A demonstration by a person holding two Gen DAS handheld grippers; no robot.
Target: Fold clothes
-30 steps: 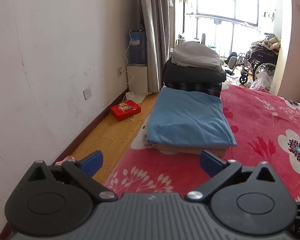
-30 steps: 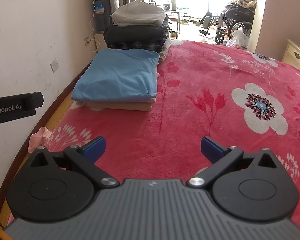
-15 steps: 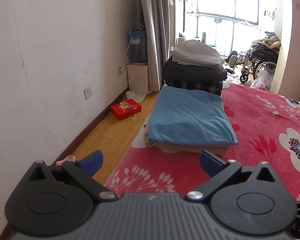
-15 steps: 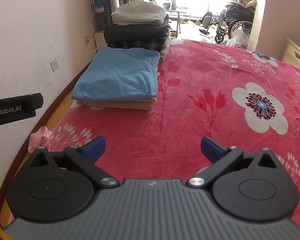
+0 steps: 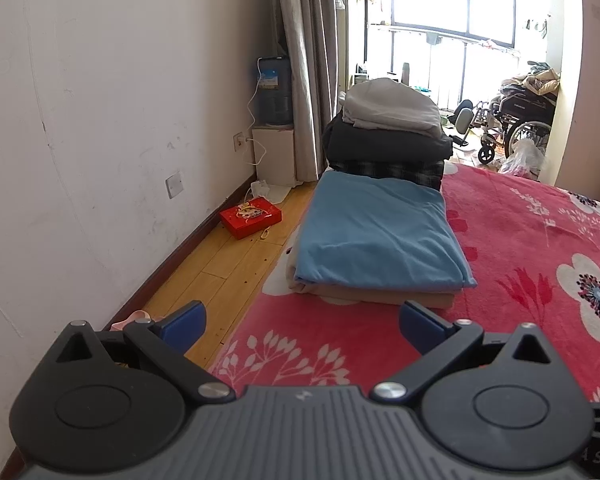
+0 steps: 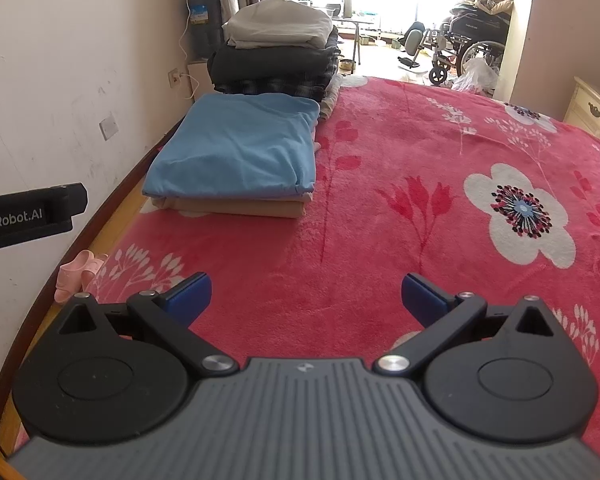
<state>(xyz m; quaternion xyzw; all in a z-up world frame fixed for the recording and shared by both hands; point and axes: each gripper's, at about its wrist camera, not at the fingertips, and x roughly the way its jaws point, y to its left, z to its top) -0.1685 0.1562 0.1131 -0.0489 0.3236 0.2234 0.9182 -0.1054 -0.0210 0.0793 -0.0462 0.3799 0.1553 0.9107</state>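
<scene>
The left gripper hangs over the near edge of a red floral blanket, its blue-padded fingers spread wide with nothing between them; the right gripper hovers over the same blanket with its fingers equally wide apart and empty. At about 12 o'clock from the left gripper lies a folded blue garment, resting flat on top of a folded tan garment whose edge shows beneath it; in the right wrist view the blue garment sits at about 11 o'clock. Its long axis runs away from the grippers toward the window, with the near folded edge facing them. Directly behind it, touching or just beside its far end, stands a taller stack: a plaid layer at the bottom, a dark folded garment above, and a pale grey garment on top. On the wooden floor at 10 o'clock sits a red box with small items on its lid, too small to tell. A wheelchair stands at 1 o'clock.
</scene>
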